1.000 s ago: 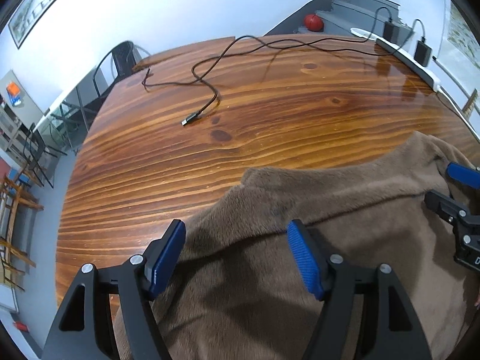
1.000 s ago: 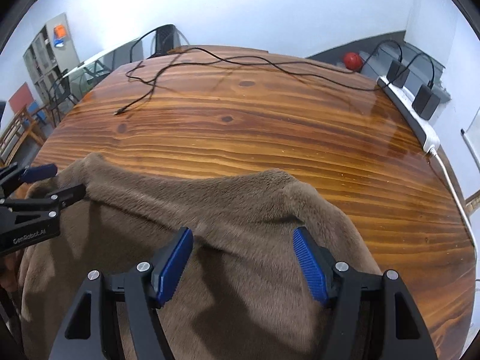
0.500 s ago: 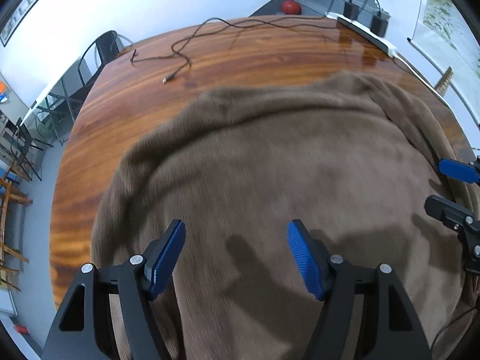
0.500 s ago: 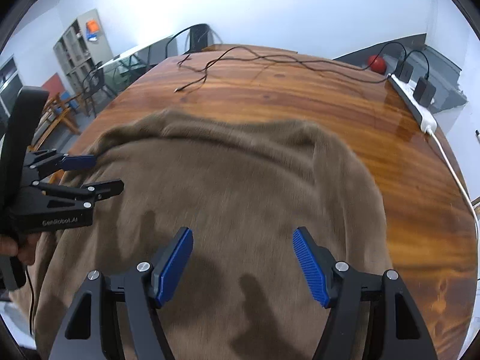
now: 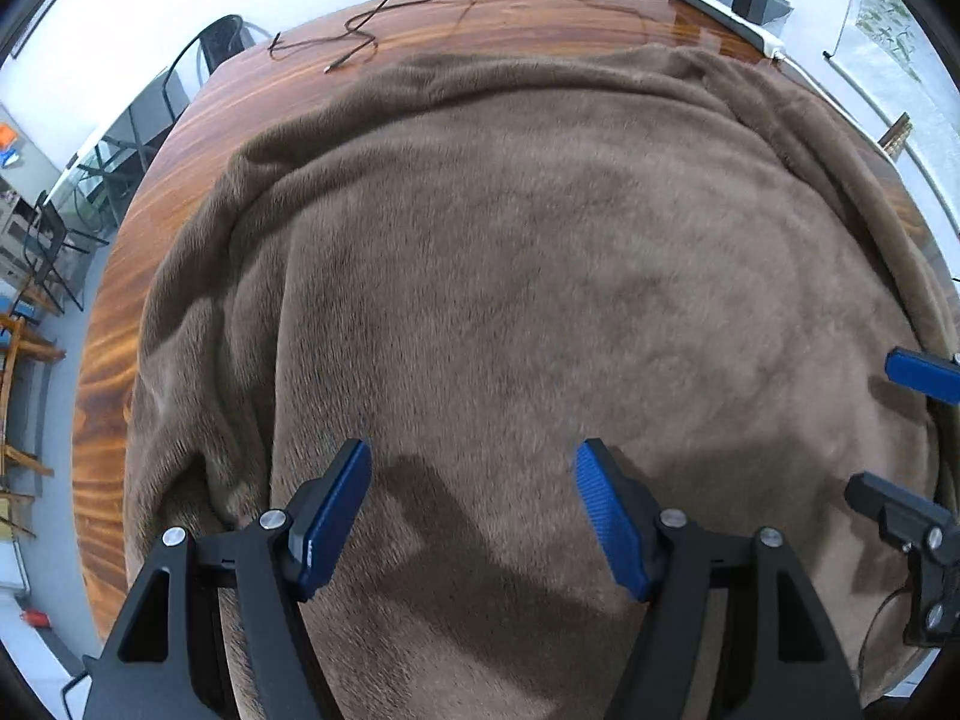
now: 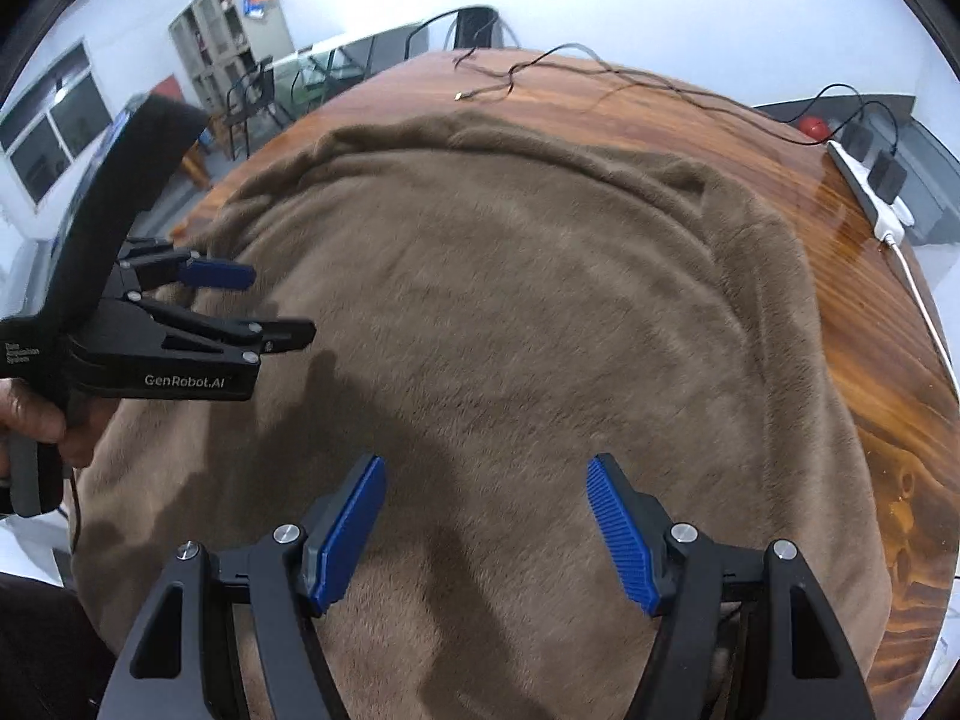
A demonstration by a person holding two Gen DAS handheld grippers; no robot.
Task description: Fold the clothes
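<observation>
Covering the wooden table, a brown garment lies spread.

Garment on table; cable behind.

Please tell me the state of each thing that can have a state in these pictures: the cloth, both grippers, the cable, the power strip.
Brown fleece garment: spread on the table, not folded.
Left gripper: open, empty.
Right gripper: open, empty.
Black cable: loose end lies free on the wooden table.
White power strip: two adapters plugged in.
</observation>
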